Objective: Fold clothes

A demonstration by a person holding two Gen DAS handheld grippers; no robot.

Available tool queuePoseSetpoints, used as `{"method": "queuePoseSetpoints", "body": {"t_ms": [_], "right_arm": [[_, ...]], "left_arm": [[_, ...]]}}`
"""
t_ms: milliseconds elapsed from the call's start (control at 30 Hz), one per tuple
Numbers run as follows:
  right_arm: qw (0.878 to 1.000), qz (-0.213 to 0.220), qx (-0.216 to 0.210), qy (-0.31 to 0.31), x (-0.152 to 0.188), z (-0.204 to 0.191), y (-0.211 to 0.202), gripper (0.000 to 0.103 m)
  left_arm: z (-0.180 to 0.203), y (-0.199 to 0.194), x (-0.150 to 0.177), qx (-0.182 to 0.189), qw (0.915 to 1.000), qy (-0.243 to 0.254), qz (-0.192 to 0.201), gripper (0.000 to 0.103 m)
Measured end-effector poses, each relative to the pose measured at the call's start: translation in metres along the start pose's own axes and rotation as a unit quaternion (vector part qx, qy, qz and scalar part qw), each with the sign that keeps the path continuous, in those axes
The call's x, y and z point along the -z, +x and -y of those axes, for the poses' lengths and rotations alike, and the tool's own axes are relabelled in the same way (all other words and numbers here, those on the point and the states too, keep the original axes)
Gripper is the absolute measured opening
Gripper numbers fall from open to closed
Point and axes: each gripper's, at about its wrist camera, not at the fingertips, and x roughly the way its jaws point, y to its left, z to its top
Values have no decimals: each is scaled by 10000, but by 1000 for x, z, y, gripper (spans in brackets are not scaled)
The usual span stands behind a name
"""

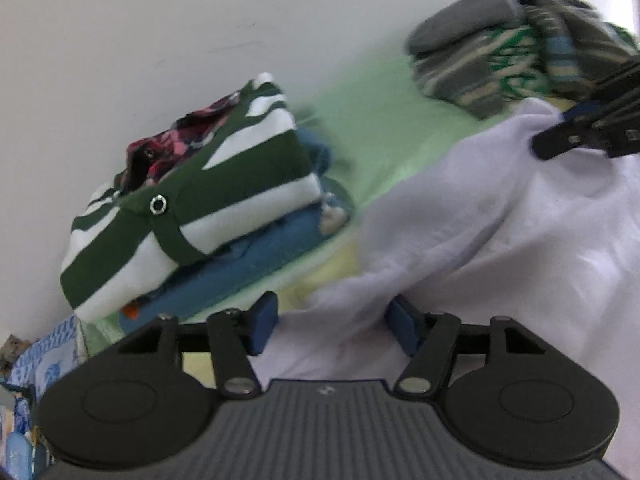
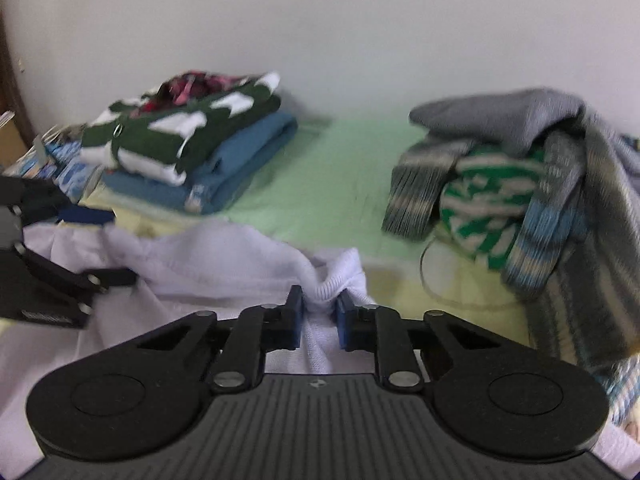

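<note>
A white garment lies crumpled on the bed and also shows in the right wrist view. My left gripper is open, its blue pads wide apart over the garment's near edge, with white cloth lying between them. My right gripper is shut on a bunched fold of the white garment. The right gripper also shows at the right edge of the left wrist view, and the left gripper shows at the left of the right wrist view.
A folded stack of green-and-white striped, blue and pink-patterned clothes sits at the back left. A loose heap of grey and striped clothes lies at the right. The bed sheet is green. A pale wall stands behind.
</note>
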Motion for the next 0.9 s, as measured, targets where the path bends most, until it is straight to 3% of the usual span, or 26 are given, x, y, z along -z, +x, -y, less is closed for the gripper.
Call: {"method": "queuePoseSetpoints", "body": {"t_ms": [100, 267, 333, 433, 567, 600, 733, 833, 900], "right_arm": [[9996, -14, 279, -59, -3, -6, 13, 15], [9965, 93, 775, -299, 2, -17, 32, 17], [9965, 122, 768, -307, 4, -16, 30, 22], [9975, 222, 636, 231, 5, 3, 12, 46], [9935, 418, 327, 1005, 15, 28, -31, 47], [9947, 392, 329, 895, 19, 25, -39, 47], [9979, 23, 301, 575, 37, 20, -58, 48], [9916, -59, 497, 1196, 48, 50, -64, 46], [9830, 30, 866, 1621, 54, 74, -70, 46]], "left_arm": [[2, 14, -7, -254, 9995, -206, -13, 71], [8, 16, -8, -411, 9990, 23, 150, 77], [4, 10, -4, -321, 9993, 138, 165, 78], [-6, -11, 8, -377, 9982, 301, 343, 78], [-23, -50, 31, -407, 9969, 203, 635, 78], [-28, -60, 39, -311, 9974, 70, 646, 78], [-46, -74, 75, 119, 9984, -439, 341, 78], [-55, -68, 94, 107, 9982, -584, 66, 77], [-64, -59, 97, 45, 9976, -689, -23, 77]]}}
